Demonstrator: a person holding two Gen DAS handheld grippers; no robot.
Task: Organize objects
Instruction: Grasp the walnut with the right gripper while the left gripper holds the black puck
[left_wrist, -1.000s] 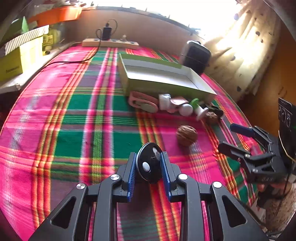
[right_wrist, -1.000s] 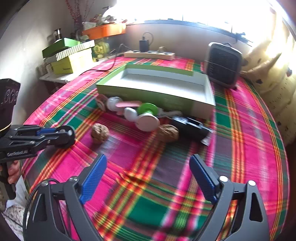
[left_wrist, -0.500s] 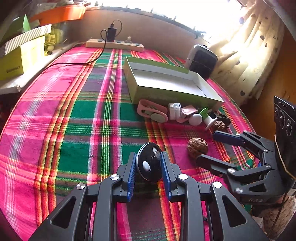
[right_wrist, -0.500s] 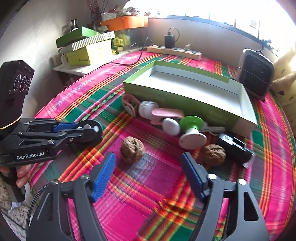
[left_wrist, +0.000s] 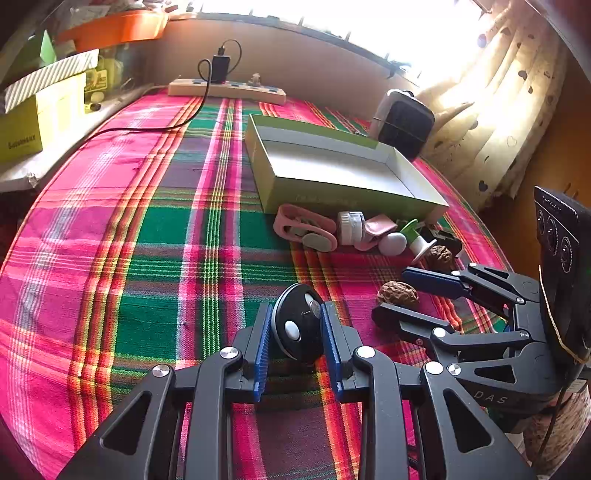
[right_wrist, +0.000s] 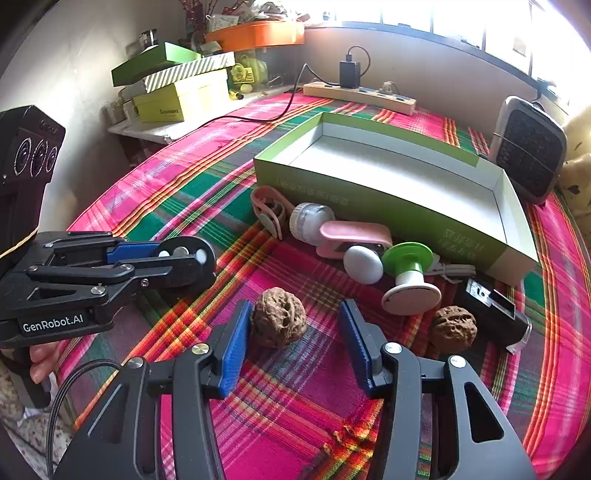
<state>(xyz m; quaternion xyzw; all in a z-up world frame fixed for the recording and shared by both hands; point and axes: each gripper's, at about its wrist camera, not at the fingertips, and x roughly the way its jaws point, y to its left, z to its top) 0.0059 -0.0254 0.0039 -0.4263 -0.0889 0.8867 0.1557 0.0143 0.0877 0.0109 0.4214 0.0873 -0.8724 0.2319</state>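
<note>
My left gripper (left_wrist: 296, 310) is shut on a black round disc (left_wrist: 295, 332) with white buttons, held just over the plaid cloth; the right wrist view shows this gripper (right_wrist: 184, 258) at the left. A brown walnut (right_wrist: 279, 321) lies between the jaws of my right gripper (right_wrist: 294, 310), which are closing. The left pad is at the shell, while a gap shows at the right pad. A second walnut (right_wrist: 453, 330) lies further right. An empty green box (right_wrist: 369, 206) stands behind a row of small items: a pink clip (right_wrist: 354, 236), a white egg (right_wrist: 364, 264) and a green-and-white spool (right_wrist: 410, 277).
A black device (right_wrist: 495, 310) lies beside the second walnut. A small heater (right_wrist: 528, 147) stands at the box's far right corner and a power strip (right_wrist: 358, 94) with a cable runs along the back wall. Stacked boxes (right_wrist: 177, 96) fill a shelf at the left. A curtain (left_wrist: 498, 92) hangs at the right.
My right gripper has moved in over the walnut and its jaws have narrowed around it. The left gripper has stayed put with the black disc.
</note>
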